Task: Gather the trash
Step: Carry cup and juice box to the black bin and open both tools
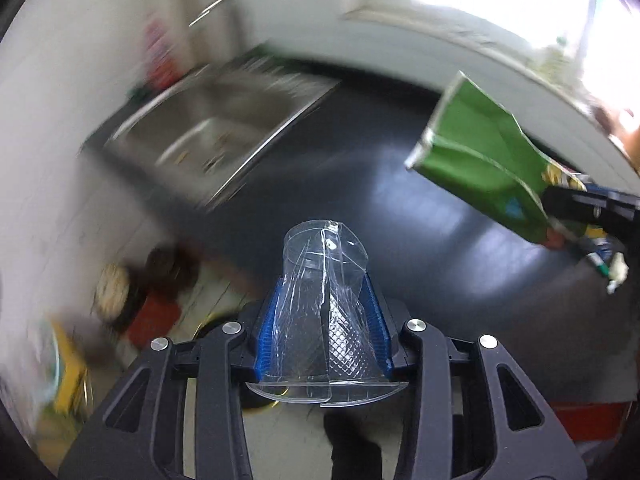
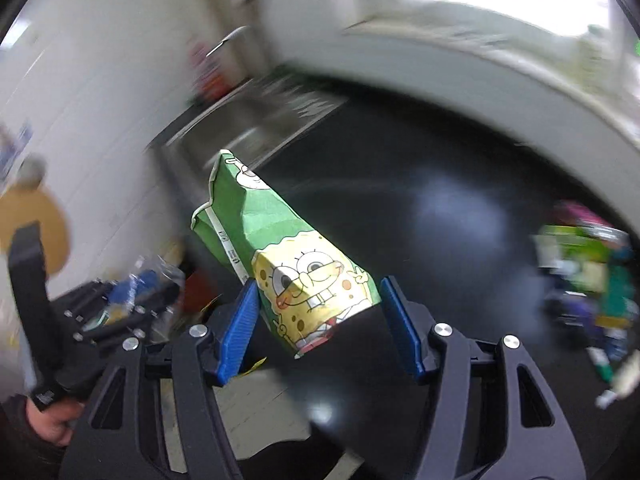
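**Both grippers loaded, carried over the dark counter**

A crushed clear plastic cup (image 1: 326, 304) was held in the left gripper (image 1: 325, 316), the blue pads (image 1: 267, 324) pressed against its flattened sides, rim toward the camera. The squeeze appeared to be what kept so slippery a piece from dropping.

A green cartoon-printed carton (image 2: 292, 264) was carried by the right gripper (image 2: 320, 320). The left pad lay against it; whether the right pad touched could not be told from its own view. In the left view the carton hung clear of the counter (image 1: 360, 168), so a grasp was judged.

The sink (image 1: 208, 136) lay blurred beyond. More litter (image 2: 588, 264) remained on the counter, to the right. No bin was seen.
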Demonstrator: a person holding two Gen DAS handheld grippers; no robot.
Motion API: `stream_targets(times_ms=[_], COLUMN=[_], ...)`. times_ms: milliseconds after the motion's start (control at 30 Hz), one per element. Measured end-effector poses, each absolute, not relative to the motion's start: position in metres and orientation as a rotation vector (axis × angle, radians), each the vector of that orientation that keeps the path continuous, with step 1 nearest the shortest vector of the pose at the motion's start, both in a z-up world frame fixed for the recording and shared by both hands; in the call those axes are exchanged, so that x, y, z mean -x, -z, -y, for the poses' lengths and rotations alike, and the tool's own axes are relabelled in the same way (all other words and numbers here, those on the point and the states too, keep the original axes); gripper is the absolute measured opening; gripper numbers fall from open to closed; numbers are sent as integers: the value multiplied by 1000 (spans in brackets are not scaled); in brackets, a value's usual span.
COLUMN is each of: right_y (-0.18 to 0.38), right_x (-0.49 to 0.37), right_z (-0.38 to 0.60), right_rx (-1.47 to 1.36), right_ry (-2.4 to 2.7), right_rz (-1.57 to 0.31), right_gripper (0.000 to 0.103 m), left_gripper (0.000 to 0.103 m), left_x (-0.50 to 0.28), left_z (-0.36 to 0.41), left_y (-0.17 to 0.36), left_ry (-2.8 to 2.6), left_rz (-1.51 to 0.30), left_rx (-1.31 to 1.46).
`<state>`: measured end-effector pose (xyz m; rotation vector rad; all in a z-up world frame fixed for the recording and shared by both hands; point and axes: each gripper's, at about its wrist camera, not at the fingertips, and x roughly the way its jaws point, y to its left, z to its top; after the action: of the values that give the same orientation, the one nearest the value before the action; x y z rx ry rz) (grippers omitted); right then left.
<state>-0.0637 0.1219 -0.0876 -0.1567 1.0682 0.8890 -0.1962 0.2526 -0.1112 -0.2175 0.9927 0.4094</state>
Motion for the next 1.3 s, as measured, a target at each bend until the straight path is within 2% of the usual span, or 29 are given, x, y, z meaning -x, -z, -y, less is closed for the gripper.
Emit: stream_targets(times_ms=[167,267,433,633,700,733,767,800,833,1100,1233,1300], right_y=[135,166,214,243,246,247,249,250,251,225,187,160], right_x=[126,150,172,181,182,179,178,179,177,164,147,132], right_z=[-241,-289,-339,-362,-367,-369,-371,-374,-376,-352,-305,-267], right_rx=[303,377,449,496,508,512,514,514,514,475,414,368], right_ry=[-1053,-1070,-1048,-1008,-999,-999,-1002,-1006,-1008,-1040,-1033,-1003], right_rz=[-1170,-1215,-1277,-1309,-1301,-1305,-1313,-1315,-1307,-1298,-1252,-1201], right_gripper=[61,61,61,62,63,63,72,79,79,79,82,88], left_gripper=[40,41,41,44,45,50,61,68,73,76,89,95], left_x=[286,312,325,317,314,312,310,309,309,315,314,305], left_z=[-326,-356,-386,-389,-390,-390,-390,-390,-392,-392,-377,-363], left_y=[176,212,270,297,302,304,304,306,309,298,261,234], left_ry=[-524,-551,-553,-537,-521,-513,-509,-515,-524,-566,-593,-581], left_rz=[-1029,-1029,-1028,-1050,-1051,-1052,-1054,-1055,-1051,-1057,-1042,-1031], left_rx=[398,499,575,583,596,595,589,577,572,543,467,425])
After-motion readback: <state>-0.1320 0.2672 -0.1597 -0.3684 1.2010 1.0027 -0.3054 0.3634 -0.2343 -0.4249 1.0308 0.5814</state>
